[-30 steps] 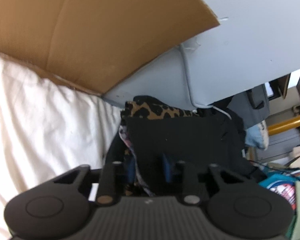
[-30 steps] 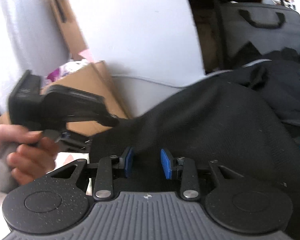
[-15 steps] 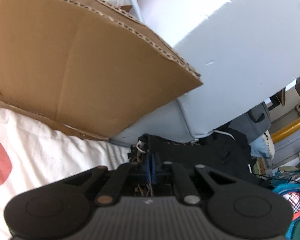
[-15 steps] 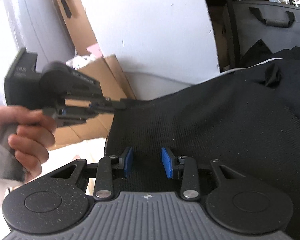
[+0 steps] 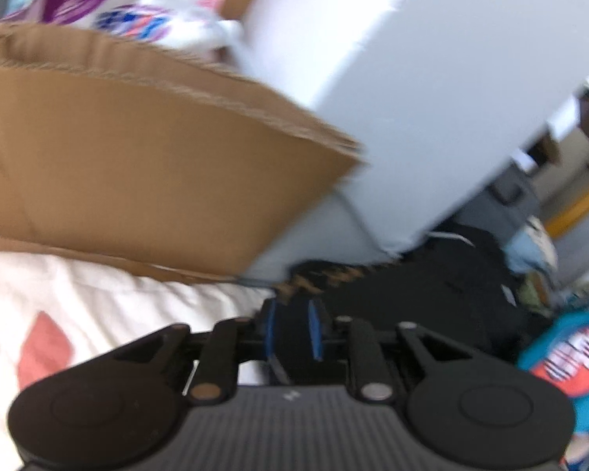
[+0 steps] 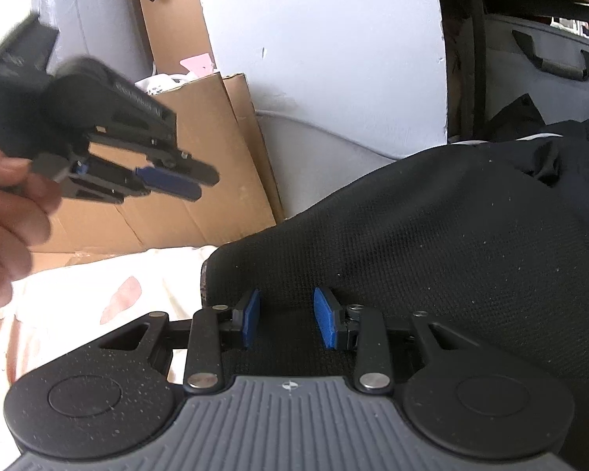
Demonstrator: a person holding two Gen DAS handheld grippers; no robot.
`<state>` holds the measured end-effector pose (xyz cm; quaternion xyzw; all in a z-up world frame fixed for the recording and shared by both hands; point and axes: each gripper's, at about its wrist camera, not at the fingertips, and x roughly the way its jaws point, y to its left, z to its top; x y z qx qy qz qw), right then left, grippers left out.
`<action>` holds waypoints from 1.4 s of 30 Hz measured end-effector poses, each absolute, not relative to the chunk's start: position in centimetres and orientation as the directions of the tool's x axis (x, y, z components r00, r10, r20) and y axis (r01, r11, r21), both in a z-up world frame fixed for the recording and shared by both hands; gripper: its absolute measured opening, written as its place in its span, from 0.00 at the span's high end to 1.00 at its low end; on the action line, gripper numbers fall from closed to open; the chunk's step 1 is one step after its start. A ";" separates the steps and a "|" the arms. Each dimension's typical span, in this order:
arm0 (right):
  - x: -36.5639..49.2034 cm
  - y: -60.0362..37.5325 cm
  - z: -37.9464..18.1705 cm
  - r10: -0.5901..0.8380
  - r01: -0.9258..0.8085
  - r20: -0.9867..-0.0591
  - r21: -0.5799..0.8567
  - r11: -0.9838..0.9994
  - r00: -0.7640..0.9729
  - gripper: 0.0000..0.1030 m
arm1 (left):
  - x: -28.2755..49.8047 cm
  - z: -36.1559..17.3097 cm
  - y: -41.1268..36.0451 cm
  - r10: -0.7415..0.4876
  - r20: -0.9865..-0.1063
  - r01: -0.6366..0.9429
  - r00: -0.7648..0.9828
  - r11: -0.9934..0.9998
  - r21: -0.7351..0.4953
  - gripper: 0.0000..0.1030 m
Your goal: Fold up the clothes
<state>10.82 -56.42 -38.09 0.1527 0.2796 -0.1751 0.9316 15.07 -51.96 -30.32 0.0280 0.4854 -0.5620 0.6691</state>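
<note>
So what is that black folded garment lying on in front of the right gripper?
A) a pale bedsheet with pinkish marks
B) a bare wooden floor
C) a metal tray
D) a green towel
A: in the right wrist view the black garment lies on a pale sheet with pinkish marks, near the cardboard box.

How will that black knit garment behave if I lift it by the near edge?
Probably floppy: the black knit garment drapes in soft curves over whatever lies beneath. Likely light for its size, since the knit looks thin and its near-left corner lies in a soft fold. Not slippery, I'd guess; its textured weave should give the right hand-held gripper good purchase.
</note>
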 end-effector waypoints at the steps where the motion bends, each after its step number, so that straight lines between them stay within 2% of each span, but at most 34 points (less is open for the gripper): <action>1: 10.7 -56.5 -38.0 -0.238 0.410 -0.573 0.191 0.892 0.784 0.63 | 14.4 -30.1 -51.8 -0.732 -0.668 0.782 -0.130 0.338 -0.523 0.82; 4: 10.3 -56.7 -37.9 -0.227 0.404 -0.566 0.207 0.891 0.792 0.63 | 12.3 -29.7 -51.2 -0.742 -0.636 0.785 -0.212 0.258 -0.563 0.83; 8: 10.0 -57.0 -37.9 -0.215 0.397 -0.556 0.230 0.889 0.803 0.63 | 9.7 -30.6 -50.9 -0.713 -0.648 0.810 -0.267 0.198 -0.551 0.88; 14: 9.8 -57.2 -37.9 -0.220 0.403 -0.548 0.239 0.883 0.807 0.63 | 8.5 -32.2 -51.3 -0.685 -0.699 0.844 -0.205 0.238 -0.481 0.88; 17: 9.4 -57.1 -37.9 -0.224 0.411 -0.545 0.250 0.877 0.808 0.63 | 9.1 -33.4 -51.6 -0.668 -0.723 0.835 -0.175 0.289 -0.469 0.95; 23: 8.0 -57.0 -37.7 -0.233 0.427 -0.529 0.279 0.860 0.816 0.64 | 9.3 -34.4 -51.9 -0.667 -0.731 0.816 -0.141 0.340 -0.468 0.98; 31: 7.0 -59.2 -36.9 -0.324 0.495 -0.523 0.225 0.839 0.788 0.64 | 10.0 -35.0 -52.4 -0.625 -0.779 0.809 -0.051 0.431 -0.399 0.96; 38: 7.1 -63.1 -37.1 -0.352 0.538 -0.552 0.217 0.814 0.756 0.64 | 10.3 -33.4 -52.1 -0.634 -0.773 0.828 -0.005 0.430 -0.358 0.96; 42: 6.6 -63.8 -36.9 -0.366 0.549 -0.547 0.215 0.808 0.753 0.64 | 10.1 -31.9 -52.1 -0.648 -0.761 0.841 -0.026 0.397 -0.367 0.92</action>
